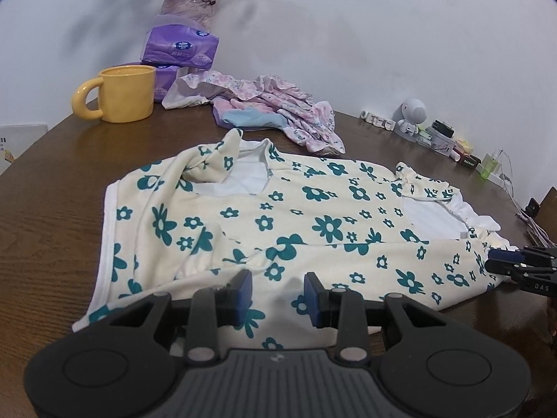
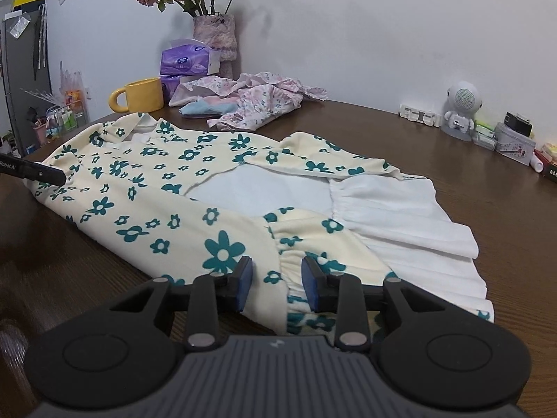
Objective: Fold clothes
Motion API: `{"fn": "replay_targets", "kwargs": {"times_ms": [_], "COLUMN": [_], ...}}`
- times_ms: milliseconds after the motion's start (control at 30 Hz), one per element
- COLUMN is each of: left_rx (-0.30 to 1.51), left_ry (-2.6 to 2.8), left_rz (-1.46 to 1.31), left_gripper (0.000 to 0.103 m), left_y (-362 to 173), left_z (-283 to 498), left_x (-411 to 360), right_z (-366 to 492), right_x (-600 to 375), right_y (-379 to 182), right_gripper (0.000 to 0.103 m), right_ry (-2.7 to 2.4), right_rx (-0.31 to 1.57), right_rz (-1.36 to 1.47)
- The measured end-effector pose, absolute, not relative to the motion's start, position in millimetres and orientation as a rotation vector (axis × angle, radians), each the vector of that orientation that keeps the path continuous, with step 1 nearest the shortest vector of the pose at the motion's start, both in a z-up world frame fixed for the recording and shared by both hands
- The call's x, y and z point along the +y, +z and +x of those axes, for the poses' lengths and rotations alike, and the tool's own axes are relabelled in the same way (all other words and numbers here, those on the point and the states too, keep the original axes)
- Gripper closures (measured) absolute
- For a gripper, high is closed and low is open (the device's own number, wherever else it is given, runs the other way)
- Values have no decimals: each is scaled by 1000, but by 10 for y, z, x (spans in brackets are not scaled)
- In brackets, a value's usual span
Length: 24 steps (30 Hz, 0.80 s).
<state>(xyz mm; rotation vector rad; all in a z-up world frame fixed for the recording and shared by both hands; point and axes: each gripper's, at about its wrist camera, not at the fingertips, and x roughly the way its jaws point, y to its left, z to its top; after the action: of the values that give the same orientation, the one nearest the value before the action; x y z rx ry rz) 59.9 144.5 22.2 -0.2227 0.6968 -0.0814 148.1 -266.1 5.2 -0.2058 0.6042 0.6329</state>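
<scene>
Cream dress (image 1: pixel 313 223) with teal flowers lies spread flat across the brown tabletop (image 1: pixel 52 216), white pleated hem (image 2: pixel 410 223) at right. Left tool (image 1: pixel 277 291) spread, over the near edge of the dress, nothing between the pads. Right tool (image 2: pixel 277 280) spread too, above the gathered seam near the hem; contact with the fabric unclear. Far side: crumpled pink floral garment (image 1: pixel 278 108), yellow mug (image 1: pixel 122 94) at far left, purple tissue packs (image 1: pixel 181 48), a vase (image 2: pixel 216 35) of flowers.
</scene>
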Motion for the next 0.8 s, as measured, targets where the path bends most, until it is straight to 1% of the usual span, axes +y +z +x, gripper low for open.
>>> {"fn": "replay_targets", "kwargs": {"times_ms": [133,800], "left_rx": [700,688], "left_ry": [-78,-50], "left_rz": [-225,-205], "left_gripper": [72,72], "left_y": [228,219], "left_z": [607,590], "left_x": [1441,1387], "right_z": [1512,1513], "right_x": [-2759,-2972], "right_y": [65,88], "right_gripper": [73,72], "right_ry": [645,564], "right_rx": [607,585], "right_rz": [-153,-93]}}
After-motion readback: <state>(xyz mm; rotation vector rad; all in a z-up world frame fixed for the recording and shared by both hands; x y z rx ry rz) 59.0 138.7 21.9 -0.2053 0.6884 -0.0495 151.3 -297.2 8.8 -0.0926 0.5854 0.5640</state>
